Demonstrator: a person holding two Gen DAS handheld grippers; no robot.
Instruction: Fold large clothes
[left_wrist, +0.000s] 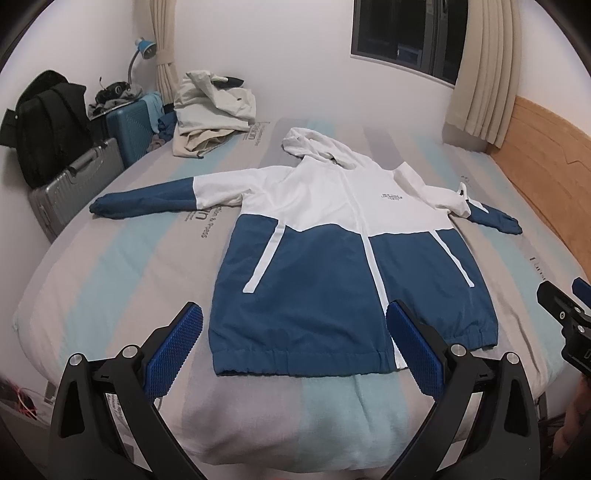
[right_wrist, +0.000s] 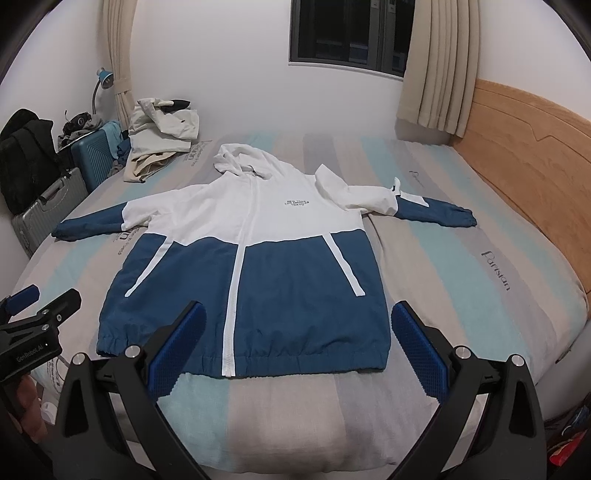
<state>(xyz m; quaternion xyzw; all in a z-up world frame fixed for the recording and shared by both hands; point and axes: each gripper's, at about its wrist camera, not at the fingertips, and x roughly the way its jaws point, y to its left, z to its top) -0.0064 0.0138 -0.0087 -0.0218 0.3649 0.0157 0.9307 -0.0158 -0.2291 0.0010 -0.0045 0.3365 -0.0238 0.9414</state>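
Note:
A hooded jacket (left_wrist: 332, 236) (right_wrist: 258, 258), white on top and blue below, lies flat and face up on the bed with both sleeves spread out to the sides. Its hem faces me. My left gripper (left_wrist: 295, 325) hovers open above the hem, near the jacket's left half, with nothing between its blue pads (left_wrist: 177, 350). My right gripper (right_wrist: 297, 325) hovers open above the hem of the right half, also holding nothing. The right gripper (left_wrist: 569, 314) shows at the right edge of the left wrist view, and the left gripper (right_wrist: 40, 314) at the left edge of the right wrist view.
The striped bed sheet (left_wrist: 110, 266) (right_wrist: 480, 295) covers the mattress. A pile of pale clothes (left_wrist: 214, 110) (right_wrist: 162, 133) lies at the far left corner. Suitcases (left_wrist: 74, 184) (right_wrist: 48, 206) and a black bag (left_wrist: 48, 122) stand left of the bed. A wooden headboard (right_wrist: 524, 155) runs along the right.

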